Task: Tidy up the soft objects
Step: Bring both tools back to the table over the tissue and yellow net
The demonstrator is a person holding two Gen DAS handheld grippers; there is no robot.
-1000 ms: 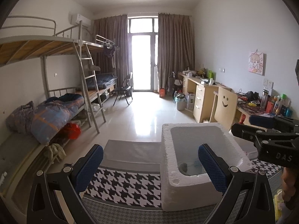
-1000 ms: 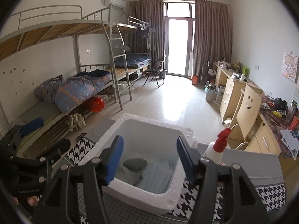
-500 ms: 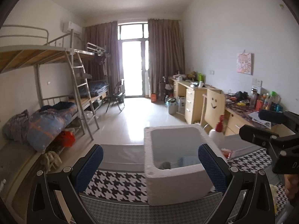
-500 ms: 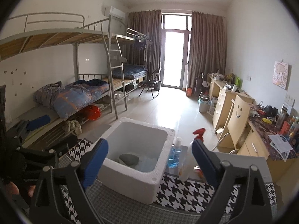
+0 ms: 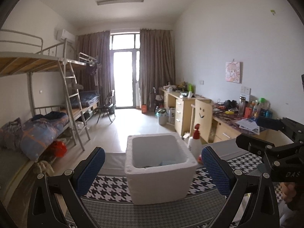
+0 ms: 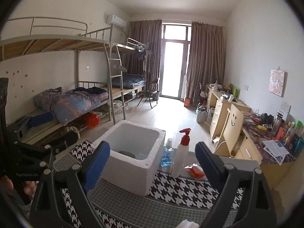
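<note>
A white foam box (image 5: 160,168) (image 6: 133,158) stands on a houndstooth cloth (image 5: 106,188) (image 6: 182,187). Inside it lie a dark grey soft piece (image 6: 127,153) and pale blue cloth (image 5: 167,162) (image 6: 141,155), mostly hidden by the walls. My left gripper (image 5: 152,169) is open with nothing between its blue pads, held back from the box on its near side. My right gripper (image 6: 152,163) is open and empty too, back from the box's near right corner. Each gripper also shows at the edge of the other's view, the right gripper (image 5: 275,144) and the left gripper (image 6: 28,157).
A white spray bottle with a red top (image 6: 181,153) (image 5: 194,142), a blue-liquid bottle (image 6: 167,154) and an orange packet (image 6: 195,170) stand right of the box. Bunk beds (image 6: 76,98) line the left wall, desks and a smiley chair (image 6: 230,125) the right.
Both grippers have drawn back from the box and risen a little, so it looks smaller and farther. The right gripper's jaws widened; the bottles came into view.
</note>
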